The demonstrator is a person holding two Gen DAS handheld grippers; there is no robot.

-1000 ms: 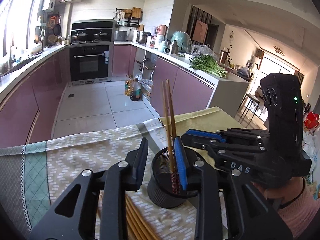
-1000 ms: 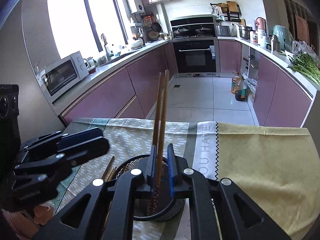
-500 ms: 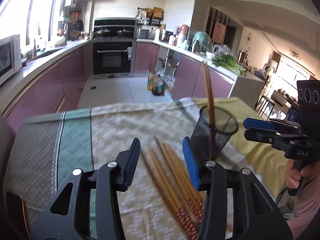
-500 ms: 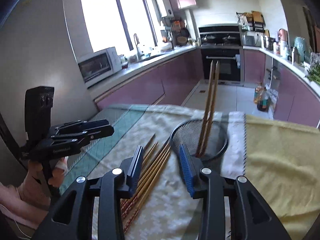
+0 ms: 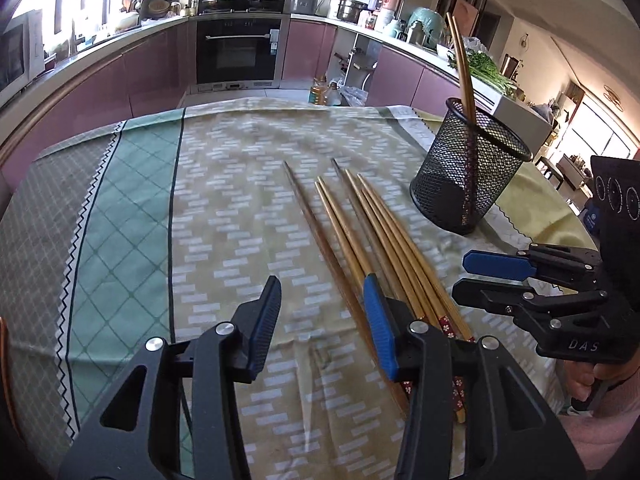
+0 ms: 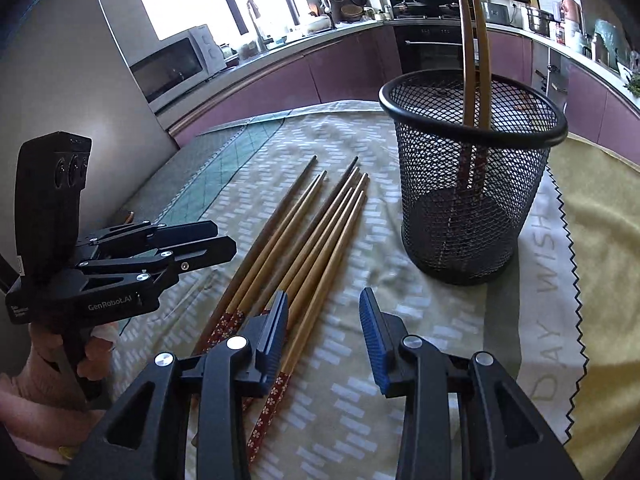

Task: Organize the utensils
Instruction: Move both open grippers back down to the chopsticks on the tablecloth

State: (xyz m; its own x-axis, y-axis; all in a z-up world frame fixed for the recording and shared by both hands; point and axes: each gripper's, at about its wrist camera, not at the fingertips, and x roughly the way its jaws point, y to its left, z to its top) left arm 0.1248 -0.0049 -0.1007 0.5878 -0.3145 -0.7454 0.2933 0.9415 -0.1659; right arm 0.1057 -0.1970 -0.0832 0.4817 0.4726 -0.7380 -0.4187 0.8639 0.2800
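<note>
A black mesh cup (image 5: 460, 184) (image 6: 460, 208) stands upright on the tablecloth with two chopsticks (image 5: 464, 68) (image 6: 474, 40) leaning in it. Several loose wooden chopsticks (image 5: 360, 232) (image 6: 304, 232) lie side by side on the cloth to the left of the cup, red patterned ends toward me. My left gripper (image 5: 320, 300) (image 6: 224, 238) hovers open over their near ends; one dark chopstick runs under the gap. My right gripper (image 6: 324, 308) (image 5: 462, 276) is open too, low over the cloth just right of the bundle, its left finger above the outermost chopsticks. Neither holds anything.
The patterned tablecloth (image 5: 240, 208) has a green band on the left and a yellow cloth (image 6: 600, 240) on the right under the cup's far side. A hand (image 6: 52, 364) holds the left gripper's handle. Kitchen cabinets and an oven lie beyond the table's far edge.
Both grippers were at the cup, the right shut on two chopsticks. Those now stand free in the cup. Both grippers have opened, drawn back and dropped toward the loose chopsticks.
</note>
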